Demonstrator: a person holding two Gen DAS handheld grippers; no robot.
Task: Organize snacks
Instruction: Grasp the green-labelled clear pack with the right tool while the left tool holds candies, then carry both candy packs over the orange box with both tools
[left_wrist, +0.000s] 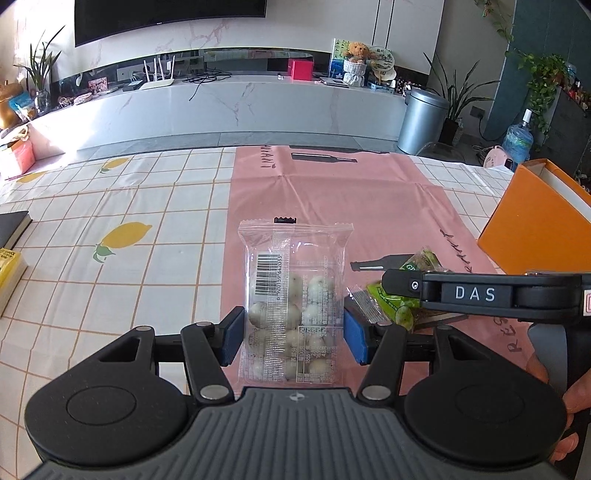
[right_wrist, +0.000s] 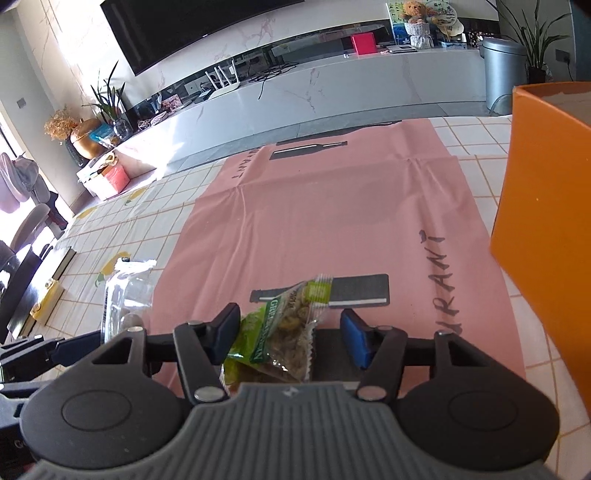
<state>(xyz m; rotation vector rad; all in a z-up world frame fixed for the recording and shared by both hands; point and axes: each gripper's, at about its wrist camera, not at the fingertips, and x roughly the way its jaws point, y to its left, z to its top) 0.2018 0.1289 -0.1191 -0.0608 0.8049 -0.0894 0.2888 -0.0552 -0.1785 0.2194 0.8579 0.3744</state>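
A clear packet of white round candies (left_wrist: 293, 299) lies on the pink mat between the blue pads of my left gripper (left_wrist: 293, 334); the pads touch its two sides, so the gripper is shut on it. It also shows in the right wrist view (right_wrist: 127, 291) at left. A green snack bag (right_wrist: 280, 328) lies between the fingers of my right gripper (right_wrist: 291, 336), which is open with a gap on the right side. The green bag shows in the left wrist view (left_wrist: 399, 299) under the right gripper's body (left_wrist: 476, 293).
An orange cardboard box (right_wrist: 546, 236) stands open at the right edge of the table, also in the left wrist view (left_wrist: 535, 229). A black book (left_wrist: 13, 229) and a yellow box (left_wrist: 9, 269) lie at the far left. The checked tablecloth (left_wrist: 110, 206) surrounds the pink mat (right_wrist: 332, 206).
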